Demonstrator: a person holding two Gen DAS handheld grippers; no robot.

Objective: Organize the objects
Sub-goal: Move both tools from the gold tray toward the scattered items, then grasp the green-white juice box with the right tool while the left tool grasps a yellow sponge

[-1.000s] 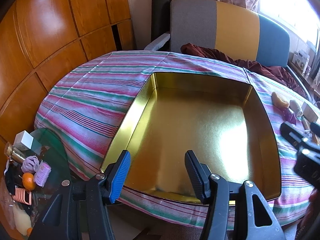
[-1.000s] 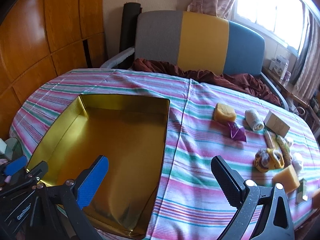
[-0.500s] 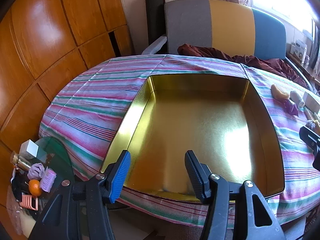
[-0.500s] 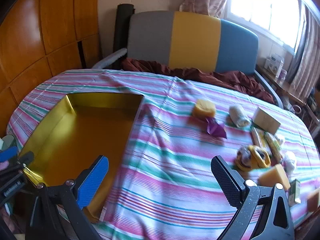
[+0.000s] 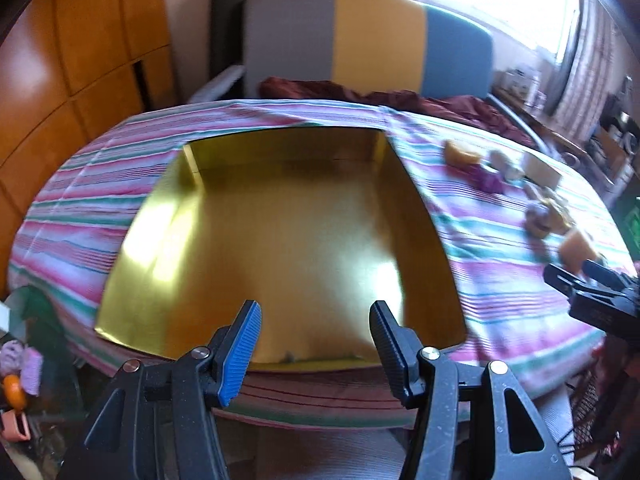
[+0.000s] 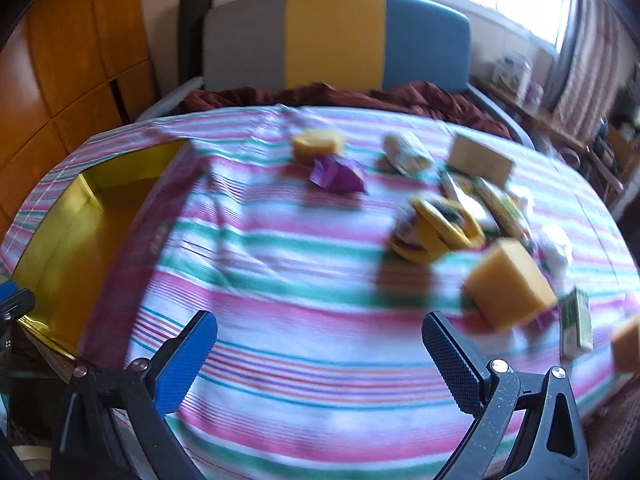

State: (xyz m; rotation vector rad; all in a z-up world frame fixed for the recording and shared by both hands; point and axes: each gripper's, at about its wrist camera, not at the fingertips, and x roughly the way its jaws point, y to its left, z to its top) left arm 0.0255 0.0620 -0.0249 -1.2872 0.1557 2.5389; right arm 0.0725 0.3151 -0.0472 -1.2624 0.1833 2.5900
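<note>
An empty gold tin tray (image 5: 280,240) lies on the striped tablecloth (image 5: 500,280). My left gripper (image 5: 316,320) hangs open over the tray's near edge with nothing between its fingers. My right gripper (image 6: 318,320) is open above bare cloth to the right of the tray (image 6: 68,240), and its tips (image 5: 580,284) also show in the left wrist view. Loose items lie to the right: a yellow sponge block (image 6: 508,284), a round yellow sponge (image 6: 318,142), a purple wrapper (image 6: 338,174), a rolled white cloth (image 6: 406,152), a cardboard box (image 6: 480,160) and a yellow-ringed bundle (image 6: 436,228).
A chair with a grey, yellow and blue back (image 6: 336,36) stands behind the table, with a maroon cloth (image 6: 320,96) on its seat. Wood panelling (image 5: 60,80) runs along the left. A low glass stand with small things (image 5: 20,368) sits below the table's left end.
My right gripper has moved right and lower, from beside the tray toward the loose items. The left wrist view has swung right, so more items show. Both jaw gaps look unchanged.
</note>
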